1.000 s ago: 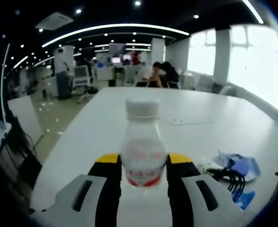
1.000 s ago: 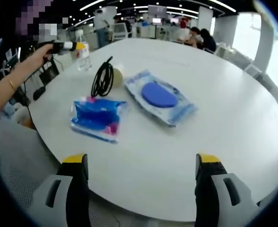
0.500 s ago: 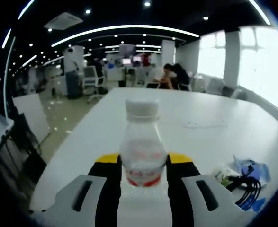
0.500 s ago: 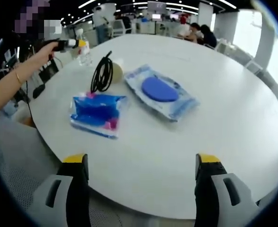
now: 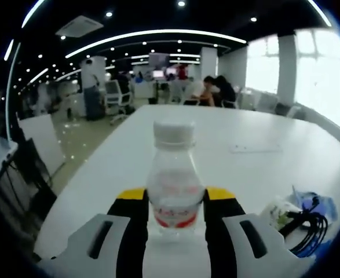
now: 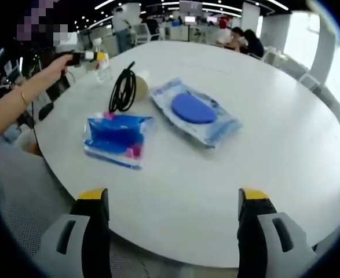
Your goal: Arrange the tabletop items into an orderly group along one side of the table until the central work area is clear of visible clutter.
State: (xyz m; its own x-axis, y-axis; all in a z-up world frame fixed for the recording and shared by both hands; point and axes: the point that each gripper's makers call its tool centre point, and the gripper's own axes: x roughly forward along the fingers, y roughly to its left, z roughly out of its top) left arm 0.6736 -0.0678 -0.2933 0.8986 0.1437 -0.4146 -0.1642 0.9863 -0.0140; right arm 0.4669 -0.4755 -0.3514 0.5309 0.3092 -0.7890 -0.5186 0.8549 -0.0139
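1. Left gripper view: left gripper is clamped on a clear water bottle, white cap up, upright, w/ both jaws pressed to its sides. White table stretches ahead. Black cable coil & a blue packet lie at lower right. Since 1 s ago these have slid rightward and lower in the view, so the camera & bottle are moving; bottle sits the same betw. the jaws.
2. Right gripper view: right gripper has jaws wide apart, holding nothing, near the table's edge. Wipes pack, blue pouch & cable lie mid-table. Bottle is at far left by the edge, in the person's hand. Layout matches 1 s ago.
3. Judgement: bottle is being placed at the side; three items are not yet grouped.
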